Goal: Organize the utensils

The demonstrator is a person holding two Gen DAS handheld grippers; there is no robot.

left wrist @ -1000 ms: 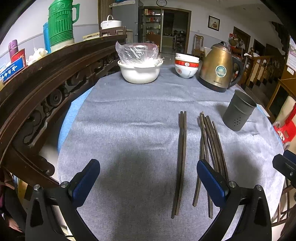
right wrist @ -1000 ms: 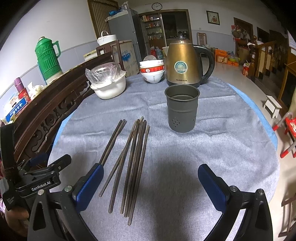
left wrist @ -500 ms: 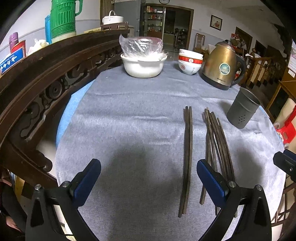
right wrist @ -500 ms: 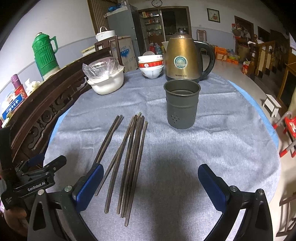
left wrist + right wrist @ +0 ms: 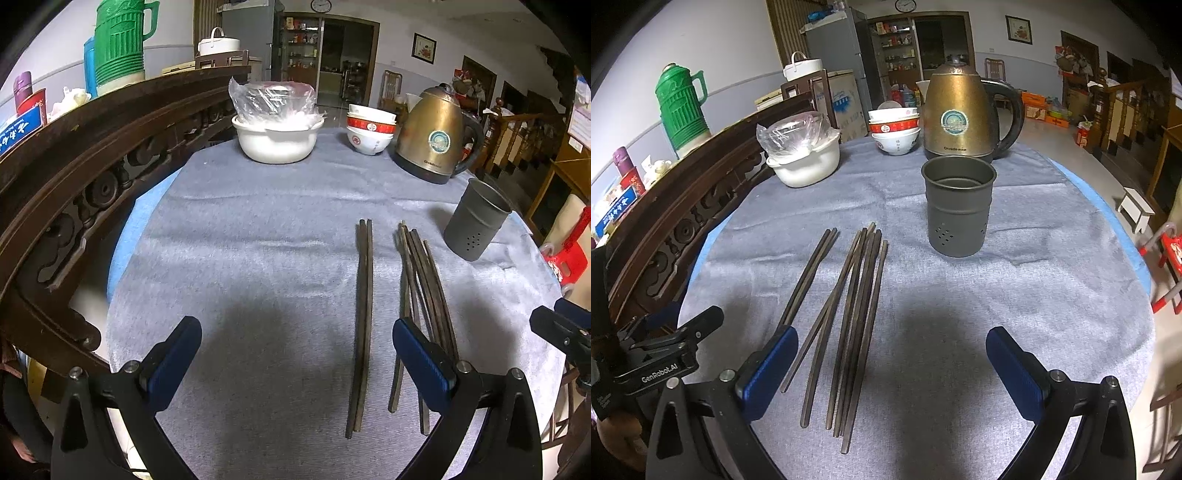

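Dark wooden chopsticks lie on the grey tablecloth (image 5: 258, 229) ahead of my left gripper (image 5: 297, 354), whose blue-padded fingers (image 5: 173, 362) stand wide apart with nothing between them but cloth. A separate pair of chopsticks (image 5: 364, 295) runs straight away from me just inside the right finger; the loose bundle of chopsticks (image 5: 421, 280) lies beside it, partly hidden under that finger. The grey perforated utensil holder (image 5: 476, 221) stands upright past the bundle, to its right. Further back sit a white pot (image 5: 277, 142) covered in plastic, stacked red-and-white bowls (image 5: 369, 133) and a brass-coloured kettle (image 5: 432, 136).

From my right wrist, my right gripper (image 5: 892, 363) is likewise spread wide and holds nothing. The bundle (image 5: 857, 314) lies fanned just inside its left finger, the pair (image 5: 809, 273) further left, and the holder (image 5: 958, 206) stands beyond, empty as far as I can see. My left gripper's black body (image 5: 665, 350) shows at the lower left edge
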